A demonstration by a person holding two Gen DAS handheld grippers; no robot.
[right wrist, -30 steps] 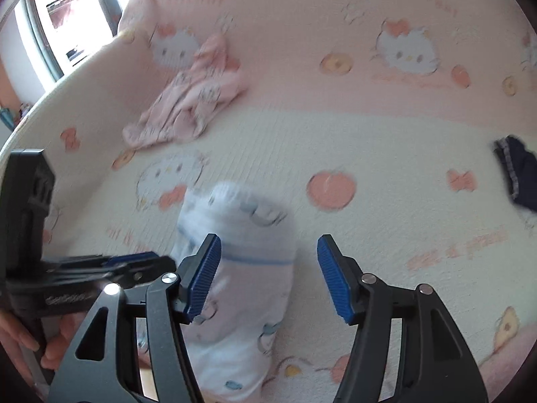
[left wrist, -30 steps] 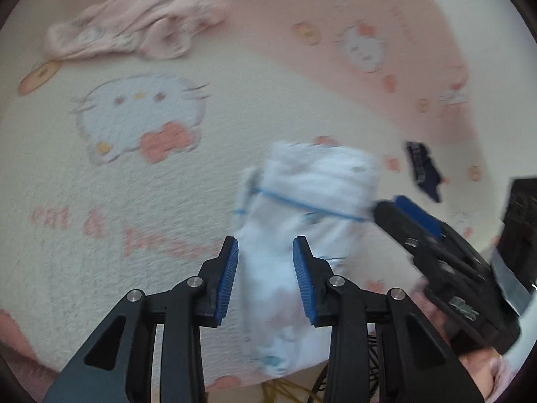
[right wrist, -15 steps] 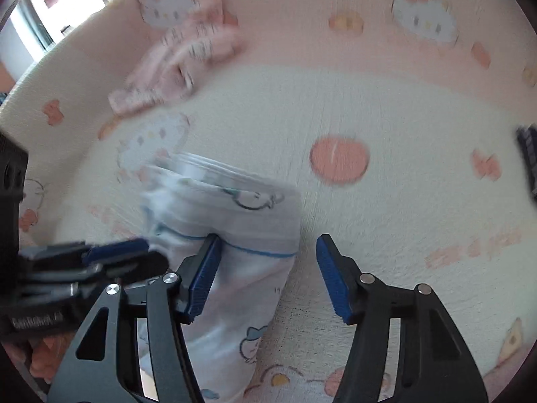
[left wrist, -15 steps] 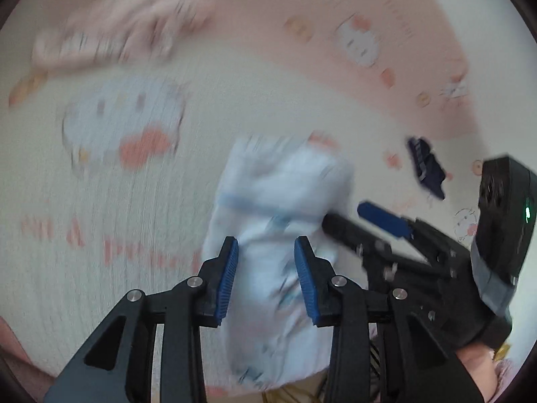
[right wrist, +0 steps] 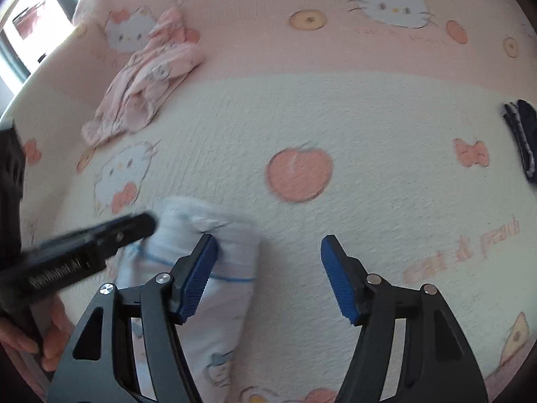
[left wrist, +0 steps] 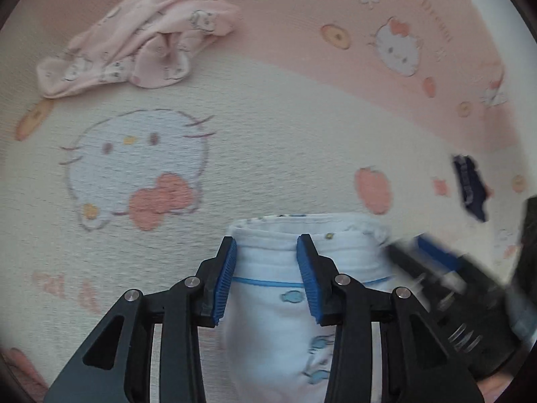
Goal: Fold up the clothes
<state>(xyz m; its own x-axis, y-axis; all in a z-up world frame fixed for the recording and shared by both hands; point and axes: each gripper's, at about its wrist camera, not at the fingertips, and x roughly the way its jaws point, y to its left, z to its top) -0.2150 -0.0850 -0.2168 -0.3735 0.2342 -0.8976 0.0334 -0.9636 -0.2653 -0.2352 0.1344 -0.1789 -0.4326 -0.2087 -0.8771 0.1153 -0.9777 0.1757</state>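
A white garment point(left wrist: 278, 309) with a blue line and small blue prints lies folded on the cream bedspread point(left wrist: 268, 141). My left gripper point(left wrist: 266, 278) points down over its near end. Its jaws are opening, with the cloth's left part between the blue pads, which do not visibly squeeze it. In the right wrist view the same garment point(right wrist: 214, 245) sits by the left fingertip of my right gripper point(right wrist: 268, 268). Those jaws are opening, with only bare bedspread between them. Each gripper shows blurred in the other's view: the right gripper point(left wrist: 436, 268) and the left gripper point(right wrist: 100, 245).
A crumpled pink garment point(left wrist: 134, 43) point(right wrist: 151, 74) lies at the back left. A small dark navy garment point(left wrist: 470, 184) point(right wrist: 522, 134) lies at the right. A hand point(right wrist: 50, 336) holds the left tool. A window point(right wrist: 27, 23) is beyond the bed's far left corner.
Both grippers have sunk toward the bed. The white garment, bunched and higher in frame before, now lies flatter and lower. The right gripper's jaws stand a little wider.
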